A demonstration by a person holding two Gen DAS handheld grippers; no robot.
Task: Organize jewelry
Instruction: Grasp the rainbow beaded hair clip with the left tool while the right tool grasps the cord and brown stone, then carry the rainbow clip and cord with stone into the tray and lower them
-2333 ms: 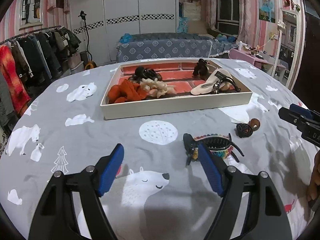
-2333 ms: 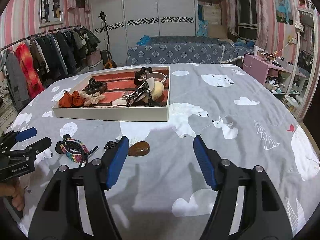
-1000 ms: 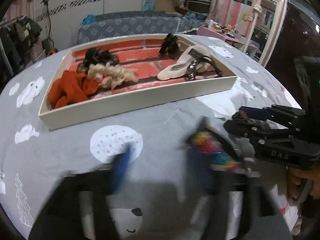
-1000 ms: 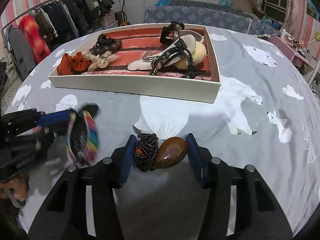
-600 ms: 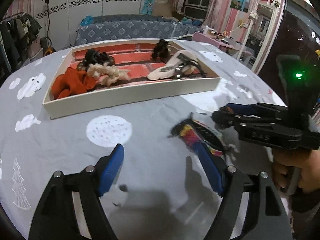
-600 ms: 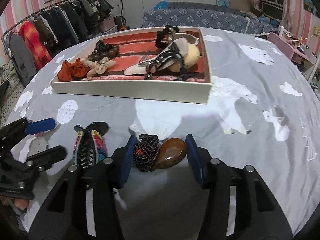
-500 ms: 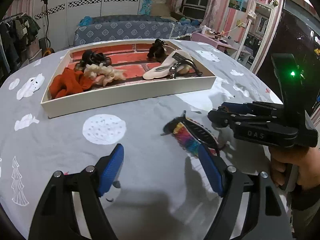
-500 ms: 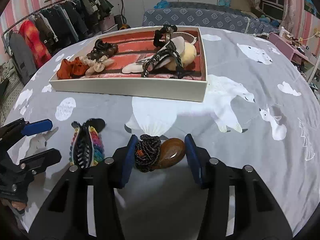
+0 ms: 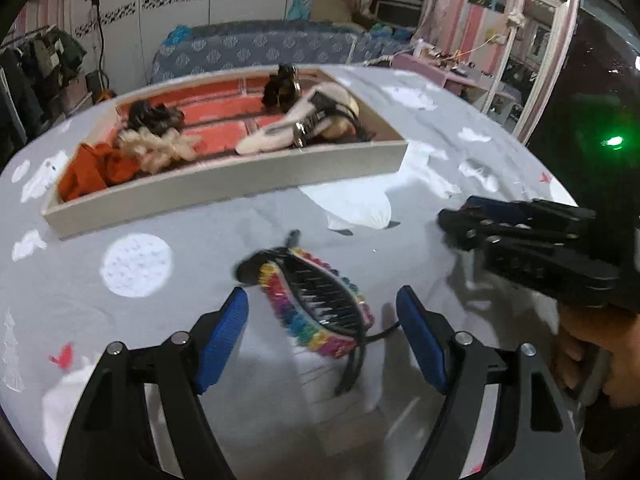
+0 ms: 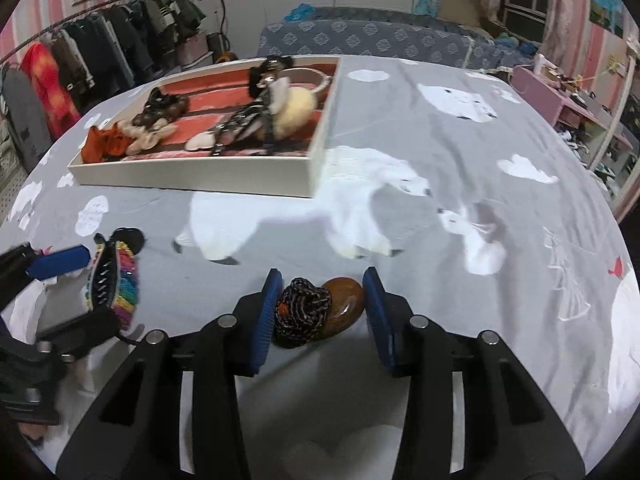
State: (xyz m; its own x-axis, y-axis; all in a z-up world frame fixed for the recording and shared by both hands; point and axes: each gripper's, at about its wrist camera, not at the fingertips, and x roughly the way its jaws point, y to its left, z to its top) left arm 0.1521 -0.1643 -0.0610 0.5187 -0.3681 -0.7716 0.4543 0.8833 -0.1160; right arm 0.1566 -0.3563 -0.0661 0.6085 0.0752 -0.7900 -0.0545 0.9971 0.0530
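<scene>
Your left gripper [image 9: 322, 334] fingers spread wide around the rainbow hair claw [image 9: 310, 306] on the grey bear-print cloth [image 9: 180, 248], your right gripper [image 10: 320, 314] fingers partly spread, flanking the black braided tie [image 10: 304, 311] and brown clip [image 10: 345, 305], white tray [image 10: 192, 178] of accessories beyond.

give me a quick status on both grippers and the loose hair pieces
Left gripper open, straddling rainbow claw clip. Right gripper open around brown clip, dark scrunchie. Tray ahead, path unobstructed.
</scene>
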